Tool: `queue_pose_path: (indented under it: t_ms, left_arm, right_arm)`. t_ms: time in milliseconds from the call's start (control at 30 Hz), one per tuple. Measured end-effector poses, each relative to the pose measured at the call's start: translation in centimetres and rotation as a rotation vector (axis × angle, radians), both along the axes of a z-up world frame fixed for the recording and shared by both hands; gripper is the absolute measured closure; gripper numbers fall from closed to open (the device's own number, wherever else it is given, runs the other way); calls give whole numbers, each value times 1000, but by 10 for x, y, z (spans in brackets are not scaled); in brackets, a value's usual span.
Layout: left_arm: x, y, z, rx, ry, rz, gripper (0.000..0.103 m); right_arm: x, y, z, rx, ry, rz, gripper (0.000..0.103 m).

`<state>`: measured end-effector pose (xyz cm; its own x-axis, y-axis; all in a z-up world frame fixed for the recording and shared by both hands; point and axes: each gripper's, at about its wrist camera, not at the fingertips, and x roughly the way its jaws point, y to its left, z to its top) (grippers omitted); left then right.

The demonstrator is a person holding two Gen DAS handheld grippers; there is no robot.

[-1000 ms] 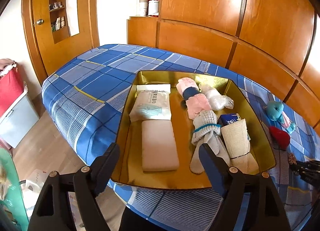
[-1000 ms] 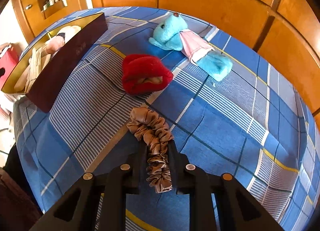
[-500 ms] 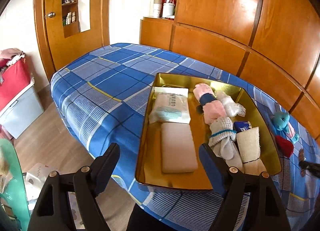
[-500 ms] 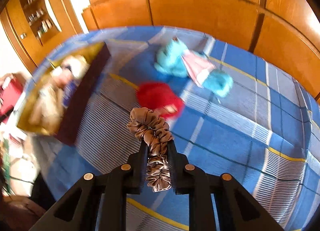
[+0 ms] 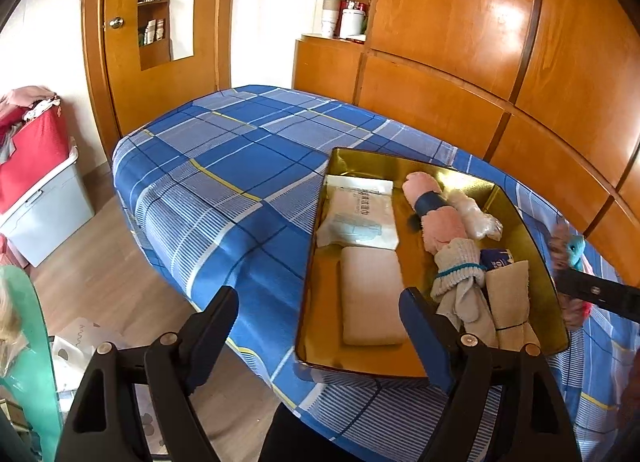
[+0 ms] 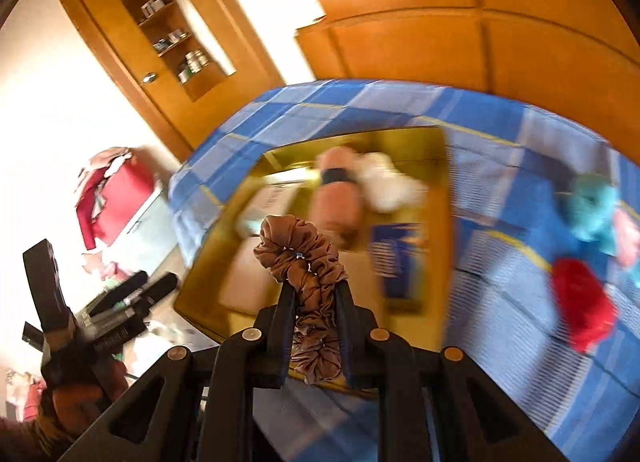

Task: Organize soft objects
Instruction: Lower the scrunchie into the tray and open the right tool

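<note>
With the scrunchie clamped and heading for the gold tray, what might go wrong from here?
1. The brown satin scrunchie is pinched by one loop in the right tongs, and most of it bulges free, so it may slip out.
2. The gold tray is crowded along its right side, so the scrunchie could land on the socks.

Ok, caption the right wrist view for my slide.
Right gripper shut on brown scrunchie, above the gold tray.

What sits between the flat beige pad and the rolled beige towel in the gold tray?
In the left wrist view, a grey sock bundle with a teal band lies between the beige pad and the rolled towel in the gold tray.
</note>
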<state>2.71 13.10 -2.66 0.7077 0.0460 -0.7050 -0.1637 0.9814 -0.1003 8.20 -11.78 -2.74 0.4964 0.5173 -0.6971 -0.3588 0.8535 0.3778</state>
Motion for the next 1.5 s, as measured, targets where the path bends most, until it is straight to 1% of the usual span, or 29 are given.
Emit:
queue_pose_path:
  t_ms: [133, 267, 467, 533, 633, 700, 800, 833, 933, 1100, 1200, 1300, 1433, 1500]
  left_arm:
    - [-1, 11, -3, -8, 5, 25, 20]
    - [-2, 22, -7, -20, 13, 51, 20]
    - [-1, 26, -11, -29, 21, 56, 20]
    - [-1, 25, -13, -32, 27, 55, 20]
    - [-1, 25, -16, -35, 34, 52, 20]
    - [0, 25, -17, -38, 39, 46, 20]
    - [0, 24, -18, -35, 37, 46, 20]
    - [0, 23, -18, -35, 36, 45, 20]
    - [-1, 22, -16, -29, 32, 43, 20]
    - [-2, 20, -13, -21, 24, 40, 20]
    - [-4, 19, -9, -15, 14, 39, 20]
    - [-5, 18, -7, -12, 9, 39, 20]
    - [-7, 14, -3, -5, 2, 29, 20]
    - [-8, 12, -1, -3, 0, 21, 20]
  right_arm:
    - [14, 38, -12, 1, 48, 15, 85]
    - [31, 63, -27, -23, 87, -14, 85]
    - [52, 88, -46, -67, 131, -41, 84]
    - [58, 96, -54, -78, 150, -37, 81]
    - [62, 100, -65, -119, 162, -51, 81]
    - [62, 103, -72, -141, 175, -41, 79]
    - [56, 104, -71, -165, 146, -27, 69]
    - [55, 104, -71, -171, 145, -23, 68]
    - [52, 105, -71, -188, 129, -16, 67]
    - [49, 106, -70, -177, 120, -15, 66]
    - [45, 105, -62, -157, 101, -16, 66]
    - [36, 103, -47, -154, 41, -11, 64]
    - [30, 99, -37, -147, 16, -21, 63]
    - [26, 96, -33, -151, 0, -24, 61]
